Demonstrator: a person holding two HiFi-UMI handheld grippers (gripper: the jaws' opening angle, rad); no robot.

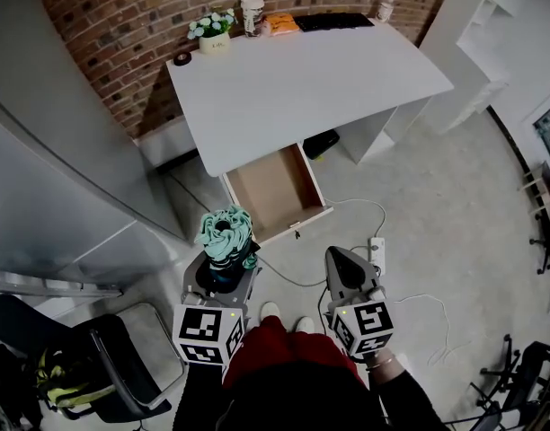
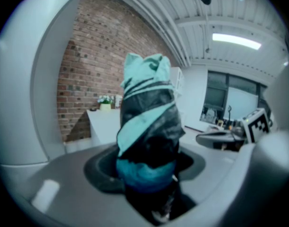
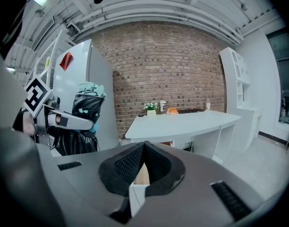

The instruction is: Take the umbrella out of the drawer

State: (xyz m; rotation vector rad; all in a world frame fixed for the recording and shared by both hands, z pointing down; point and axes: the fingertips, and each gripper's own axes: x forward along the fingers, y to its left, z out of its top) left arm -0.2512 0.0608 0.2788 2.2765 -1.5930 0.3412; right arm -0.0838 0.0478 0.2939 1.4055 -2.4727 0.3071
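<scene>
A folded teal-and-black umbrella (image 1: 226, 234) stands upright in my left gripper (image 1: 223, 272), whose jaws are shut on its lower part. In the left gripper view the umbrella (image 2: 149, 126) fills the middle, rising out from between the jaws of the left gripper (image 2: 149, 176). The wooden drawer (image 1: 275, 187) hangs open under the white desk (image 1: 293, 79), and its bottom is bare. My right gripper (image 1: 343, 263) is shut with nothing in it, and its pads meet at the tips (image 3: 143, 148). From the right gripper view the umbrella (image 3: 89, 103) shows at the left.
A flower pot (image 1: 214, 32), a cup (image 1: 252, 14), an orange packet (image 1: 280, 23) and a black slab (image 1: 333, 21) sit along the desk's far edge. A power strip (image 1: 377, 250) with cables lies on the floor. A black chair (image 1: 122, 366) stands at lower left beside a tall grey cabinet (image 1: 59, 151).
</scene>
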